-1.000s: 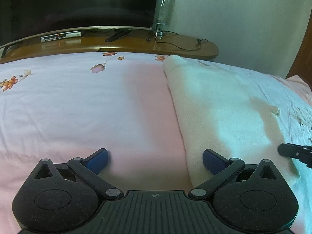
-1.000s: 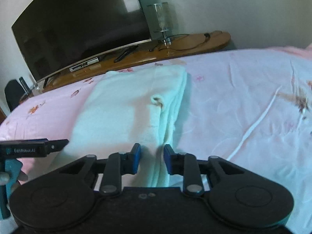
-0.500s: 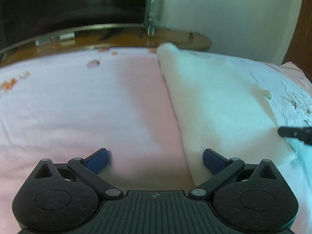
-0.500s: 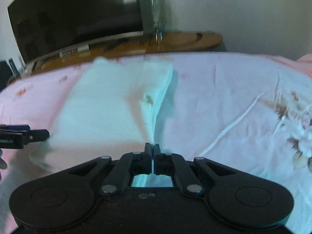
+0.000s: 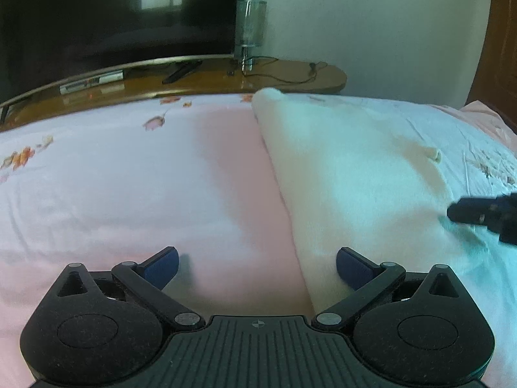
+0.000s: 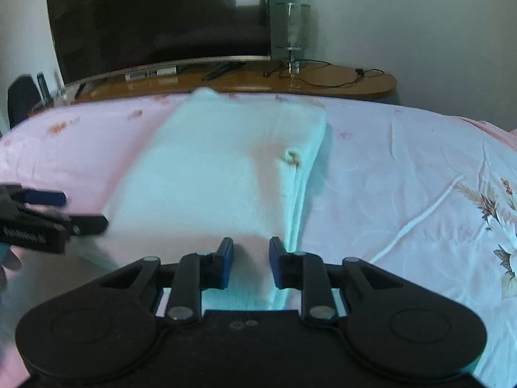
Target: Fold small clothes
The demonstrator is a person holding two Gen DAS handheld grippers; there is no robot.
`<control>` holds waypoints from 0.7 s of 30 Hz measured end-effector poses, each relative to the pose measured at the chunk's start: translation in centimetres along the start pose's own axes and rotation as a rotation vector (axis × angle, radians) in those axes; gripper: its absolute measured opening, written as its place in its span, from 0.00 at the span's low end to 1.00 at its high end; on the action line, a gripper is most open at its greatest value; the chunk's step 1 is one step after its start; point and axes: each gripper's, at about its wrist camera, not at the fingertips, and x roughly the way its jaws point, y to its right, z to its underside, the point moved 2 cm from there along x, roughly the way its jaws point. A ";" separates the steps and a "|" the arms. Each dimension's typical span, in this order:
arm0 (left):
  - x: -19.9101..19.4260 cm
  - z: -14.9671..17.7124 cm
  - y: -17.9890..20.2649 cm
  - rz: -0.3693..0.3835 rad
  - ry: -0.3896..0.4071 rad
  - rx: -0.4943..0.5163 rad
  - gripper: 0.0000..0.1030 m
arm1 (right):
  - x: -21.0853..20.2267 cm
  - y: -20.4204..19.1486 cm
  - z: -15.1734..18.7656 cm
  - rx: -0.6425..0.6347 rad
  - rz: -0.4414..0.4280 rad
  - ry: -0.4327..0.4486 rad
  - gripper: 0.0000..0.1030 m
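The right gripper (image 6: 248, 263), clamped shut half a second ago, is now standing parted over the near hem of the one white garment (image 6: 223, 174). The left gripper (image 5: 257, 266) is gaping wide, straddling its left edge. The garment is running lengthwise from bottom centre toward the upper middle of the frame.

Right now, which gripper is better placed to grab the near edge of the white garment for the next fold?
Right, probably. The right gripper is open with both fingers over the white garment's near edge. The left gripper is open too, but straddles the garment's side edge, with one finger over bare pink sheet.
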 end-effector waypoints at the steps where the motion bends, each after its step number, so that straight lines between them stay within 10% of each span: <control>1: 0.1 -0.3 0.1 -0.003 0.005 0.005 1.00 | -0.3 0.1 -0.5 0.008 -0.004 0.022 0.23; 11: 3.9 -5.6 0.5 -0.036 0.042 0.027 1.00 | 2.4 0.9 -4.3 0.051 0.069 0.132 0.32; 15: 6.8 -6.1 0.4 -0.032 -0.005 0.040 1.00 | 6.4 1.8 -4.2 0.013 0.159 0.026 0.39; 21: 5.6 -7.5 -0.4 0.079 0.004 0.002 1.00 | 5.3 5.4 -5.0 0.206 0.009 0.048 0.43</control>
